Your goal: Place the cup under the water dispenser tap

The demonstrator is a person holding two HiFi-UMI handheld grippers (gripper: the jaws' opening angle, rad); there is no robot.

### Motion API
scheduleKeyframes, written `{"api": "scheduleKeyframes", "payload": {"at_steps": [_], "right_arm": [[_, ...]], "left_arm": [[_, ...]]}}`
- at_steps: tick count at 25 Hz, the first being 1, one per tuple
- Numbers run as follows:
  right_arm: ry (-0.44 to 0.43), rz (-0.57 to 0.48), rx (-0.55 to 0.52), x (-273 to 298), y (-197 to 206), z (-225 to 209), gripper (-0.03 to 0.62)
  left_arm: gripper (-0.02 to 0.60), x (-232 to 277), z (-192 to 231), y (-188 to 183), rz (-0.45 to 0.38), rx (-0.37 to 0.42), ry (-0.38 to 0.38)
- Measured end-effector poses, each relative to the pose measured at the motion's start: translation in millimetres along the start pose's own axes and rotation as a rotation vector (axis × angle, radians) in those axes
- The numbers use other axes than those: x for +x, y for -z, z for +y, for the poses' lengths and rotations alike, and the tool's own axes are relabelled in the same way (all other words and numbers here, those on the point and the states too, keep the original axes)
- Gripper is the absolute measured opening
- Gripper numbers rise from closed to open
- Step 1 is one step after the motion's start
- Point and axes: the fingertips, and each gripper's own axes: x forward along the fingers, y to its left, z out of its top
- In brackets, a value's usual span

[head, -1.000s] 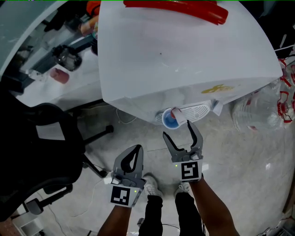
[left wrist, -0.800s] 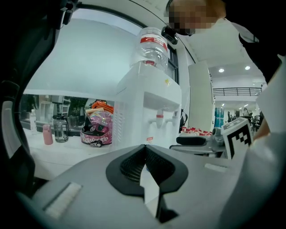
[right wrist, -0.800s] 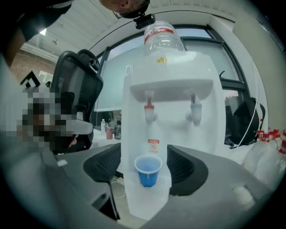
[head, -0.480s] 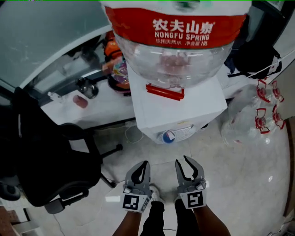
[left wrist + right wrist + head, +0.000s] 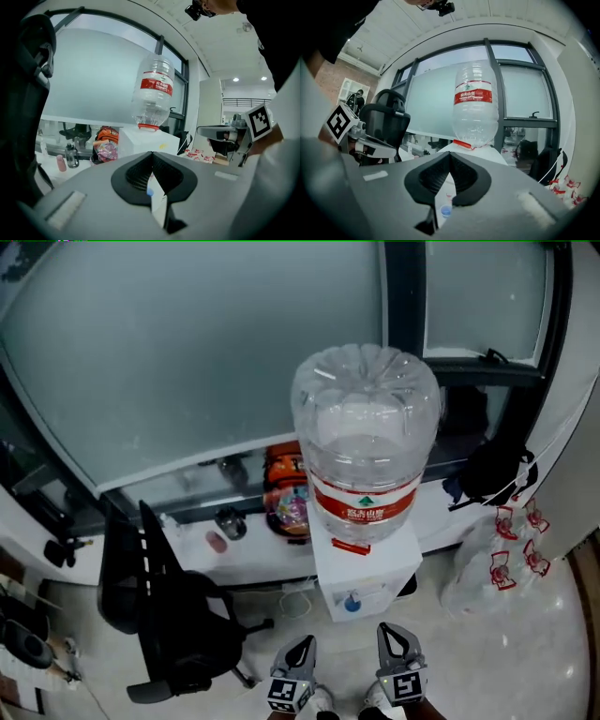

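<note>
Office corner with a frosted window [image 5: 187,362] behind and a pale floor [image 5: 525,652]. Water dispenser [image 5: 367,570] at lower centre of the head view, with a clear bottle [image 5: 366,437] upturned on top. Blue cup [image 5: 352,604] stands on its tray, below the taps. Left tool [image 5: 151,153]: jaws together, empty. Right tool [image 5: 450,154]: jaws just closed together, nothing between them. Both sit at the bottom edge, apart from the dispenser. Black chair [image 5: 178,624] at lower left.

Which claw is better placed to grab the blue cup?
Right claw, probably: just closed, empty, lined up with the blue plastic cup on the white water dispenser; left claw is farther.
</note>
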Motion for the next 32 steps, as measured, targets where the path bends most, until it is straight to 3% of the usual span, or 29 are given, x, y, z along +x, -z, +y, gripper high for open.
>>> {"api": "scheduleKeyframes", "payload": {"at_steps": [8, 15, 19, 32], "right_arm": [[-0.042, -0.022, 0.008, -7.2, -57.1, 9.0, 0.002], [-0.03, -0.072, -0.07, -6.4, -92.9, -2.3, 0.0], [-0.014, -0.106, -0.094, -3.7, -107.9, -9.4, 0.0], [-0.019, -0.116, -0.067, -0.7, -107.1, -8.9, 0.0]], "left_arm": [[0.017, -9.9, -22.2, -73.8, -0.093, 0.037, 0.055], [0.017, -18.0, -17.6, -101.8, -0.09, 0.043, 0.049], [0.017, -13.2, -16.1, -124.6, -0.145, 0.071, 0.054], [0.017, -7.6, -28.3, -136.8, -0.169, 0.125, 0.093]]}}
